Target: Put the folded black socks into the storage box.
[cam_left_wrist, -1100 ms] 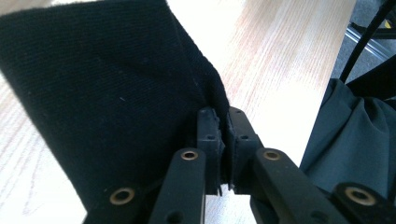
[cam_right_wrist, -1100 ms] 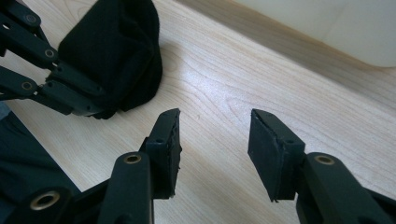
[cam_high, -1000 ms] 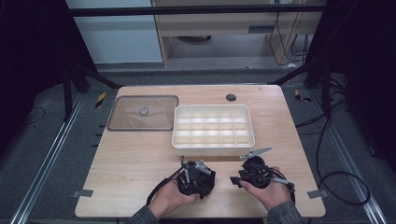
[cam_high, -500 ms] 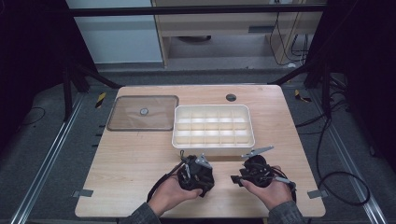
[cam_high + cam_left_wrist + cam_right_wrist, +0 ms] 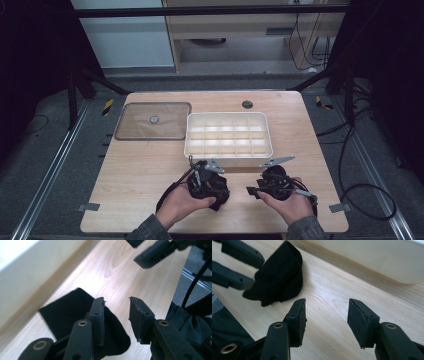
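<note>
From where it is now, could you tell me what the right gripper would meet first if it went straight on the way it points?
Probably bare table between its open jaws first; beyond it stands the white compartment box. The black cloth lies off to one side.

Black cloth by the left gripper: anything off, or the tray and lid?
Nothing damaged or spilled. The black cloth lies crumpled on the table, not flat, beside the left gripper, whose jaws have just been opening, nothing between them. The compartment tray sits square, its clear lid flat beside it.
</note>
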`<state>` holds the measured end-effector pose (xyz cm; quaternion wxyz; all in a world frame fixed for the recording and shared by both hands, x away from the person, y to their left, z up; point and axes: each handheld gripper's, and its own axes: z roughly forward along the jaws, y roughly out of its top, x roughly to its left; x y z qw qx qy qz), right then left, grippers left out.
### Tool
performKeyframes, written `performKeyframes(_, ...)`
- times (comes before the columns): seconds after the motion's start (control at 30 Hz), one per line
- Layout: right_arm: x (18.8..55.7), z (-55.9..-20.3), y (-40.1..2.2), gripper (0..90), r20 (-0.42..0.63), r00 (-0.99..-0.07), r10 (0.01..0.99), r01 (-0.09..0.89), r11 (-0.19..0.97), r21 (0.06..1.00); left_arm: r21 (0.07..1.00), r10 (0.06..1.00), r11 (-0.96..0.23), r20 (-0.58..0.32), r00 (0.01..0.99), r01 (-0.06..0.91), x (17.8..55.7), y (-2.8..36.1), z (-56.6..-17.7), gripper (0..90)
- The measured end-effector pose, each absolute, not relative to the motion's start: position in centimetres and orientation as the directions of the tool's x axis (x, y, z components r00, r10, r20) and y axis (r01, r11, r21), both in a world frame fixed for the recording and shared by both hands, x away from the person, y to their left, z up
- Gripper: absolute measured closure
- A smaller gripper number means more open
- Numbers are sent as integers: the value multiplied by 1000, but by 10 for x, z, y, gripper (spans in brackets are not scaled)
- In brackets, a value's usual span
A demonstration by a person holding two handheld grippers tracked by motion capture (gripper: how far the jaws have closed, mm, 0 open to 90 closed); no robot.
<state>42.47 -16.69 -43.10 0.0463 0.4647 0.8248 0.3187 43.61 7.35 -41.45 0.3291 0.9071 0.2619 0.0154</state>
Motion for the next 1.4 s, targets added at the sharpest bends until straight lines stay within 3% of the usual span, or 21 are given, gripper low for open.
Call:
performKeyframes(0.1, 423, -429, -163, 477, 224, -566, 793, 731, 358, 581, 613, 524, -651, -64, 849, 448, 435, 85, -411, 547)
performKeyframes(0.2, 422, -428, -158, 451, 224, -569, 791, 725, 355, 590, 606, 577, -652, 5, 817, 456, 435, 105, -414, 400)
performKeyframes(0.33, 422, -427, -147, 359, 211, -570, 794, 718, 358, 596, 629, 676, -580, 19, 736, 517, 438, 143, -426, 210)
performKeyframes(0.47, 423, -426, -136, 283, 202, -568, 798, 715, 356, 602, 648, 749, -521, 35, 662, 555, 446, 184, -439, 96)
performKeyframes(0.57, 427, -427, -128, 257, 209, -563, 800, 726, 358, 587, 674, 791, -479, 53, 609, 563, 450, 217, -450, 71)
performKeyframes(0.93, 446, -435, -92, 404, 239, -574, 784, 728, 354, 586, 670, 859, -440, 120, 497, 599, 456, 269, -471, 69)
performKeyframes(1.4, 452, -458, -77, 423, 278, -578, 767, 750, 365, 551, 626, 881, -378, 17, 473, 682, 463, 290, -491, 72)
